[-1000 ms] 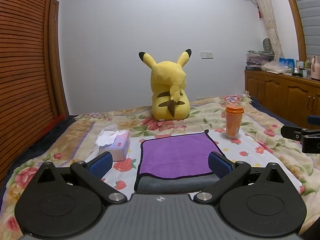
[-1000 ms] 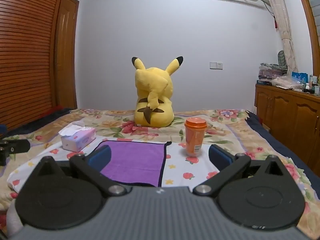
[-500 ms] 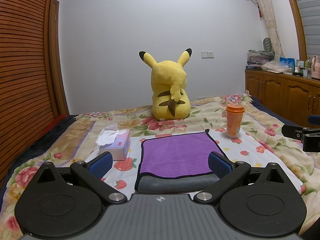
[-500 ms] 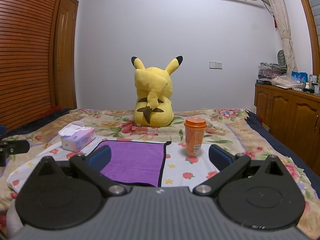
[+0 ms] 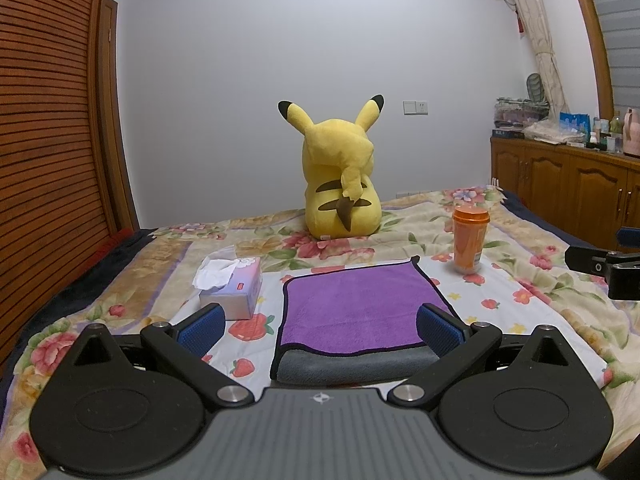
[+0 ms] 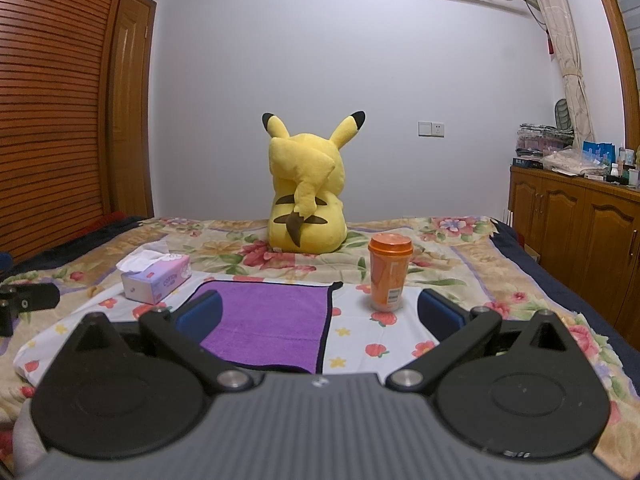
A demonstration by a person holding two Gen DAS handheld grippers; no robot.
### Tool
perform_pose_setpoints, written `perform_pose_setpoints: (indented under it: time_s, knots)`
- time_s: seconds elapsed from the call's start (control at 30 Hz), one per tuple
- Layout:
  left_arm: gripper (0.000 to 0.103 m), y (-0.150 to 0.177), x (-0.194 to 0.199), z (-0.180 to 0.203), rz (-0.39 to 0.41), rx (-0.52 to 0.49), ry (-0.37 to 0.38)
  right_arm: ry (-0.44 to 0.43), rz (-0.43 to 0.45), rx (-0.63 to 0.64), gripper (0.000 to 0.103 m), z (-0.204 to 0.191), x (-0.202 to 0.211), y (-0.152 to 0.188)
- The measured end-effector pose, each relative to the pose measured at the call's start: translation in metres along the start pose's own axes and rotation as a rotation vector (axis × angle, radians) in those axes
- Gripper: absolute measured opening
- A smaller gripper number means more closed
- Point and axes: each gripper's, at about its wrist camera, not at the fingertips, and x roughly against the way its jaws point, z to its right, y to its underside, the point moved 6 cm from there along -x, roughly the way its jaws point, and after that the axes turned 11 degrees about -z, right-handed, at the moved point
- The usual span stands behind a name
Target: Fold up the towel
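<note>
Both grippers, left [image 5: 320, 330] & right [image 6: 320, 314], fingers apart, empty; towel [image 5: 360, 312] flat on bed [image 5: 540, 292]; pinch near corners evenly, lift w/o dragging.

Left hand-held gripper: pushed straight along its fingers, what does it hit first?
Probably the purple towel: it lies between the open fingers of the left hand-held gripper, flat on the bed. Gripper height is unclear; if it clears the towel, the yellow plush is next.
</note>
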Motion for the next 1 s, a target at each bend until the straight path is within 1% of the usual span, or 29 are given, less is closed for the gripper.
perform_pose_setpoints:
  time_s: [1.0]
  knots:
    - [0.103, 0.0003, -0.0001, 0.0001, -0.005, -0.003, -0.001, 0.0, -0.004, -0.004, 0.103, 0.0009, -0.0042, 0.0025]
